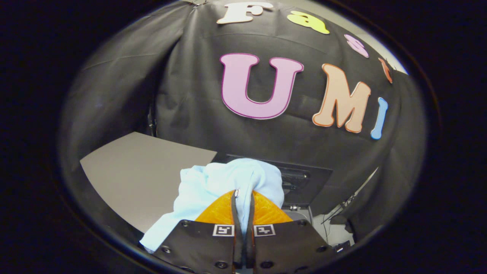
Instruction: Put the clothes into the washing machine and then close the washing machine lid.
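Light-blue cloth (pixel 228 182) clamped in gripper (pixel 242 201), lifted clear of grey table (pixel 144 179) at 10 o'clock. Loading, lid closing pending.

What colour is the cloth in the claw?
Pale blue cloth, plain, seen in the gripper view.

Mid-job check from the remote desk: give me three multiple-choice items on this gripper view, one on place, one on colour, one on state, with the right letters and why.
1. Where is the cloth?
A. pinched between the fingers
B. flat on the grey table
C. hanging on the wall

2. What colour is the cloth?
A. red
B. light blue
C. black

3. How does the gripper stand?
A. wide open
B. shut on nothing
C. shut on the cloth

Answers: 1 A, a fold sits between both fingers, above the grey table. 2 B, pale blue fabric. 3 C, both fingers press the fold.
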`<state>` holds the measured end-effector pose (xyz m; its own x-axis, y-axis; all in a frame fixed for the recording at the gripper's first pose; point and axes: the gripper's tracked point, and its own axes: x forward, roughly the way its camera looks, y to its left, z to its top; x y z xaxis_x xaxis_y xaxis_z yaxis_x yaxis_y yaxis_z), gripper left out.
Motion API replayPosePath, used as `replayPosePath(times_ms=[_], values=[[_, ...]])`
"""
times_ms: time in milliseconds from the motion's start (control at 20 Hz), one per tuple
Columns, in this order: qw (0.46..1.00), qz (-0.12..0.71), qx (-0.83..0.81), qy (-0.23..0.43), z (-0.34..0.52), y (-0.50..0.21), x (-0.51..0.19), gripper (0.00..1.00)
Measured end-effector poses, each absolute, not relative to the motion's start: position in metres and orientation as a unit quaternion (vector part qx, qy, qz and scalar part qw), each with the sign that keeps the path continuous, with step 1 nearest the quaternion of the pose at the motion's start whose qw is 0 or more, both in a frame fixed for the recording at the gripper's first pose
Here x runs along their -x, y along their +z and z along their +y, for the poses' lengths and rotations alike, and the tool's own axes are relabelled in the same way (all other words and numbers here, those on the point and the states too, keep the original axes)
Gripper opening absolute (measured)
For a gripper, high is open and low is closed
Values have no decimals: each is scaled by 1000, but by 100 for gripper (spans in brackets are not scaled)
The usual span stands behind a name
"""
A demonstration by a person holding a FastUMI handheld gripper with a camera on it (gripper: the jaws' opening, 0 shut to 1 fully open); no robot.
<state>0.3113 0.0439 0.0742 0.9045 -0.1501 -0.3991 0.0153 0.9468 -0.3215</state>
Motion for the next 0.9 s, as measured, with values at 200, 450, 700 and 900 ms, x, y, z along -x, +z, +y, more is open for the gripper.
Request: replayPosePath(times_ms=[200,450,700,900], values=[[952,241,172,-74,6,43,-316,4],[941,285,154,-99,-27,-13,-324,6],[932,312,148,-112,-48,-56,-326,7],[930,318,137,-124,-67,-78,-326,12]])
